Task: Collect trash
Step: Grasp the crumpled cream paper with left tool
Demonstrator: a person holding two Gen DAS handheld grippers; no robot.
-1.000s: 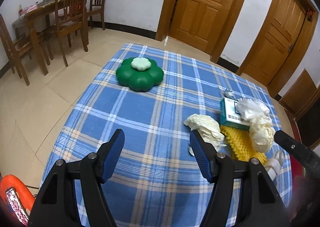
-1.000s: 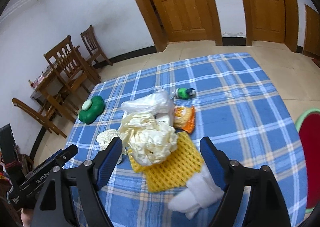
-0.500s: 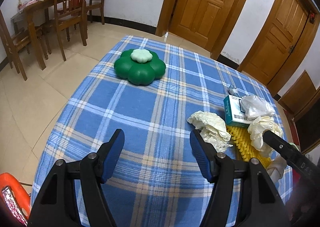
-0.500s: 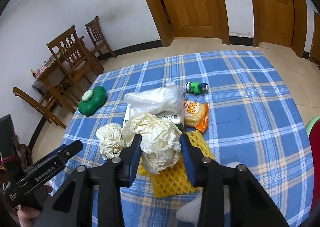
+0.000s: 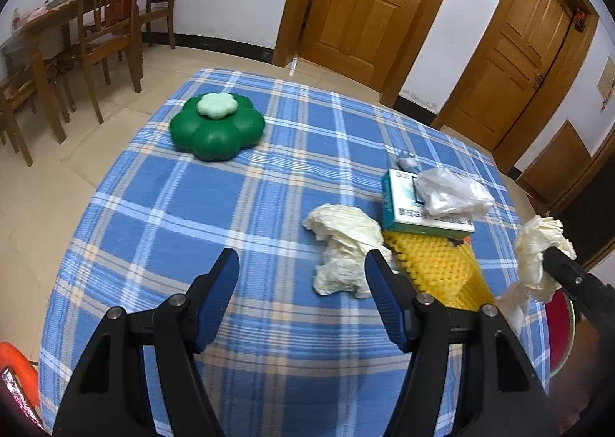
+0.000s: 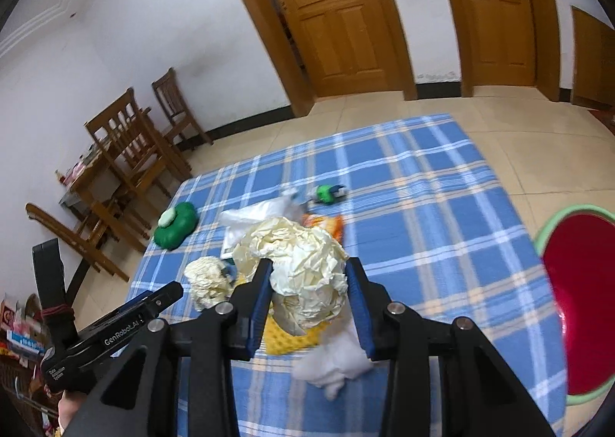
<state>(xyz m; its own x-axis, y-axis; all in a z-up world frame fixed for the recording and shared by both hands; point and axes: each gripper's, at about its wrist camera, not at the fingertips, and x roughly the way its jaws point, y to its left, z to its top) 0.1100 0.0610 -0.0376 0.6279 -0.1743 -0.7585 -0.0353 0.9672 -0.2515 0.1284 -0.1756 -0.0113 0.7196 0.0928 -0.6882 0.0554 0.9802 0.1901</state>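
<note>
right tongs squeezing a big crumpled paper ball, left tongs spread wide with nothing in them, small paper wad on the checked surface

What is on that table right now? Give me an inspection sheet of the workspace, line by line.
Surface: table under a blue plaid cloth.
Job's things: large crumpled paper wad clamped in the right gripper; smaller crumpled wad lying on the cloth; yellow foam net; clear plastic bag on a teal-and-white box; orange snack packet; white tissue.
Clutter: green flower-shaped container; small green bottle.
Grippers: right shut on the large wad; left gripper open, empty, beside the smaller wad.
Cables: nothing seen.
Surroundings: red basin with green rim beside the table; wooden chairs; wooden doors.
</note>
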